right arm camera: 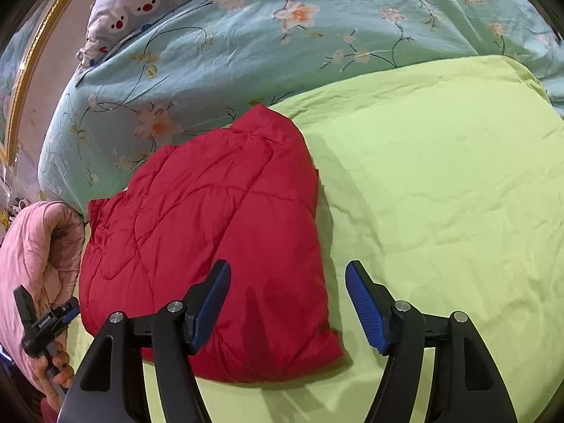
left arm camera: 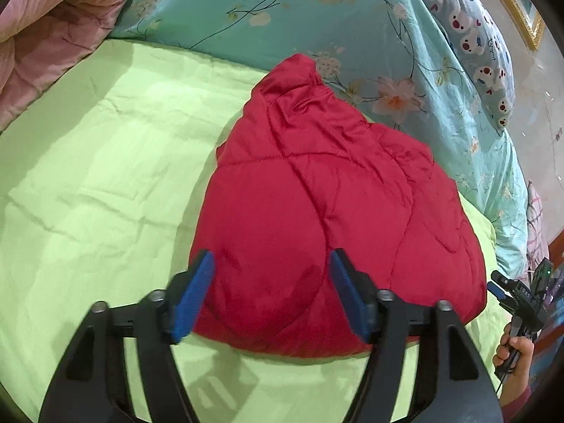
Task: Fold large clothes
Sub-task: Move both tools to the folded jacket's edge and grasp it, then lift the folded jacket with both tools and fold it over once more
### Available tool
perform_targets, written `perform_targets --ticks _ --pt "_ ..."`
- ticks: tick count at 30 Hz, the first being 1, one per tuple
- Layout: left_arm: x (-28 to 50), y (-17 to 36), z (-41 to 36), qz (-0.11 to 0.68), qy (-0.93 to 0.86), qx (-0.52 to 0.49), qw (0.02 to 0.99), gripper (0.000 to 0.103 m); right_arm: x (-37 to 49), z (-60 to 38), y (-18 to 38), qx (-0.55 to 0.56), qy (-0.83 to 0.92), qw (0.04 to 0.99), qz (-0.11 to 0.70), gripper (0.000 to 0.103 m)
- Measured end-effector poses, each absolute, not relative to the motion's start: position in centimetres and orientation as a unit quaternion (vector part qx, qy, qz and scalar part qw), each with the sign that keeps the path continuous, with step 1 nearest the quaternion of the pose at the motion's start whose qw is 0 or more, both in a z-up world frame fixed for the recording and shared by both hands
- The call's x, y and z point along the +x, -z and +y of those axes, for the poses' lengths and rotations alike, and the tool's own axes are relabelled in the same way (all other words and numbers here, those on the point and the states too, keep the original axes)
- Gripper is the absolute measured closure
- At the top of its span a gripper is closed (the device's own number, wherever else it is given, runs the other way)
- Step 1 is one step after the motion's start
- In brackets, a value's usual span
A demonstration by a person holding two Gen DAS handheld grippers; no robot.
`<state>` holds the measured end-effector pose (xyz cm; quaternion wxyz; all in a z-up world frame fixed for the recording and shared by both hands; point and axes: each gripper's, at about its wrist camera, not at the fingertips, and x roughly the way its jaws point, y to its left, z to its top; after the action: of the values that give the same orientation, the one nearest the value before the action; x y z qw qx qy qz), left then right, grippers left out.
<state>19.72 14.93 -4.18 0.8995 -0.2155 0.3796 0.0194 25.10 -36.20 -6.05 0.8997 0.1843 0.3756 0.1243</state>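
Observation:
A red quilted jacket (left arm camera: pixel 328 211) lies folded into a compact bundle on the lime-green sheet (left arm camera: pixel 98 162). My left gripper (left arm camera: pixel 271 275) hovers open over the bundle's near edge, its blue pads apart with nothing between them. In the right wrist view the same red jacket (right arm camera: pixel 211 232) sits left of centre, and my right gripper (right arm camera: pixel 287 283) is open above its near right corner, pads clear of the cloth. Each view also catches the other gripper at its edge, held in a hand: the right gripper (left arm camera: pixel 493 289) and the left gripper (right arm camera: pixel 72 308).
A teal floral quilt (left arm camera: pixel 317 17) is heaped behind the jacket, with a bear-print pillow (left arm camera: pixel 476 42) on top. A pink quilt (left arm camera: pixel 53 28) is bunched at the left. A gold picture frame (left arm camera: pixel 518 10) hangs on the wall. Bare green sheet (right arm camera: pixel 440 176) spreads to the right.

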Motion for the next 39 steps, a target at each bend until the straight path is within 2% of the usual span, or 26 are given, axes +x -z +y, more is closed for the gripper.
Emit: perform_targets --ticks 5,9,11,22,29,34,39 --pt "19.8 4.6 15.2 0.389 -0.017 -0.211 0.897 0.032 25.2 -36.8 7.1 0.191 -0.126 0.890 0.395 0.031" --pt "20.0 5.1 15.9 0.398 -0.017 -0.215 0.892 0.020 25.5 -37.3 7.9 0.207 -0.136 0.880 0.405 0.028" --pt "20.3 5.6 16.2 0.407 -0.017 -0.219 0.887 0.020 25.5 -37.2 8.1 0.210 -0.138 0.879 0.406 0.024" --pt "22.5 7.1 18.4 0.412 0.032 -0.275 0.868 0.017 28.5 -37.1 9.7 0.253 -0.193 0.839 0.442 0.019" --pt "24.4 8.6 19.9 0.416 0.070 -0.351 0.836 0.016 30.8 -36.4 10.4 0.267 -0.214 0.820 0.460 0.015" --pt "25.4 9.7 20.2 0.425 0.072 -0.371 0.822 0.000 31.9 -36.1 10.5 0.281 -0.226 0.812 0.459 0.015" --pt "26.0 10.8 20.4 0.441 0.097 -0.398 0.799 0.000 32.9 -36.5 11.0 0.296 -0.219 0.807 0.463 0.009"
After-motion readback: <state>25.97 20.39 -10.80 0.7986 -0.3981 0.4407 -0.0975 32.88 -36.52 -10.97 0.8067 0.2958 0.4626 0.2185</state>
